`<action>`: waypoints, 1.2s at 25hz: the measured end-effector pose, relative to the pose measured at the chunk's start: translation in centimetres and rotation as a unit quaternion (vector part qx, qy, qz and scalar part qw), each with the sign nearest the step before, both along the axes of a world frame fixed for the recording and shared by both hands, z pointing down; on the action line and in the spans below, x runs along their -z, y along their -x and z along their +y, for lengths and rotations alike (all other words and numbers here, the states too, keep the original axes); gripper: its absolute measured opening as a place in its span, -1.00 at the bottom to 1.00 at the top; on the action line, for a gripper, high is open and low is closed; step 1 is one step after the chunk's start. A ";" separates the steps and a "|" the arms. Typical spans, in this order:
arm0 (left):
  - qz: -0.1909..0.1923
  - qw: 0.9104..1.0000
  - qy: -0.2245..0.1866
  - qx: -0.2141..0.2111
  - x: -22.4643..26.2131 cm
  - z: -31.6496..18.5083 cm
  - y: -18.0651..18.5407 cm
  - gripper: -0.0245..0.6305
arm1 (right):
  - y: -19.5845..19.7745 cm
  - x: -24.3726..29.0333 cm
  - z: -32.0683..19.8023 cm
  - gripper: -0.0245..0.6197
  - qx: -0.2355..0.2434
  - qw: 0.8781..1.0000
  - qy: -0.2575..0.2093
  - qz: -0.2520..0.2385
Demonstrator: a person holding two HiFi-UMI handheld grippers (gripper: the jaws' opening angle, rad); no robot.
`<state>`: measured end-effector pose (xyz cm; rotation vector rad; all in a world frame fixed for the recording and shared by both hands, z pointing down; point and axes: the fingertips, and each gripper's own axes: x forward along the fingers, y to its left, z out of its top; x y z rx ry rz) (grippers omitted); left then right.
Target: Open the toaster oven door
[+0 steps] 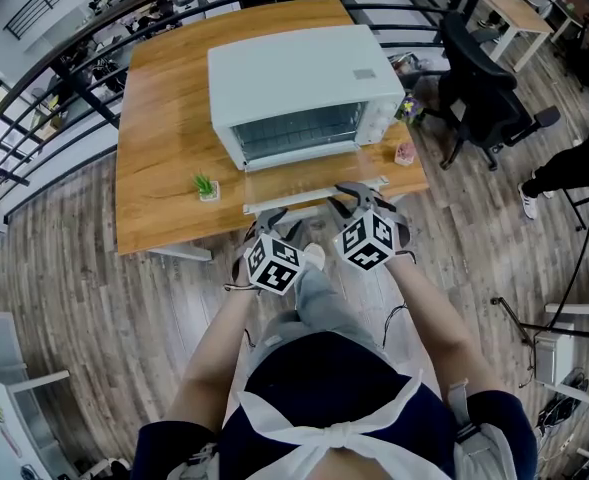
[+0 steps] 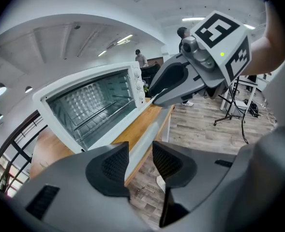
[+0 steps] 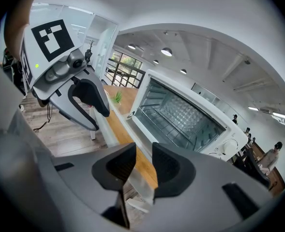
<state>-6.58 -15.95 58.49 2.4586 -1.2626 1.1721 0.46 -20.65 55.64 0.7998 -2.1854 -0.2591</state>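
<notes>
A white toaster oven (image 1: pixel 294 73) sits on a wooden table (image 1: pixel 164 148), its glass door (image 1: pixel 309 180) lying flat open at the table's front edge, where the left gripper (image 2: pixel 140 161) and right gripper (image 3: pixel 143 164) each clamp the door's handle bar (image 1: pixel 314 196).

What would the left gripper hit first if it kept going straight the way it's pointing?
The door handle, already clamped in the left gripper; past it, likely the open door and its glass.
</notes>
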 end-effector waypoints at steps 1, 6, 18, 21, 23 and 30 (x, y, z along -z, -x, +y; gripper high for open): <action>0.002 1.000 0.003 0.002 0.0 0.0 0.0 -0.48 | 0.0 -0.1 0.0 -0.58 0.001 1.000 0.001 -0.001; 0.018 1.000 0.011 0.011 0.2 0.5 0.3 -0.48 | -0.1 -0.6 0.5 -0.58 0.004 1.000 0.003 0.000; 0.088 0.995 0.024 0.030 1.6 2.3 -0.5 -0.54 | -0.4 -1.5 1.1 -0.58 0.003 1.000 0.010 0.007; 0.102 0.994 0.018 0.032 2.1 2.4 -0.5 -0.60 | -0.4 -1.5 1.2 -0.58 0.004 1.000 0.010 0.009; 0.112 0.993 0.014 0.032 2.3 2.3 -0.5 -0.65 | -0.4 -1.7 1.2 -0.58 0.004 1.000 0.011 0.010; 0.142 0.989 0.011 0.033 2.7 2.3 -0.7 -0.76 | -0.5 -2.4 1.5 -0.58 0.006 1.000 0.017 0.015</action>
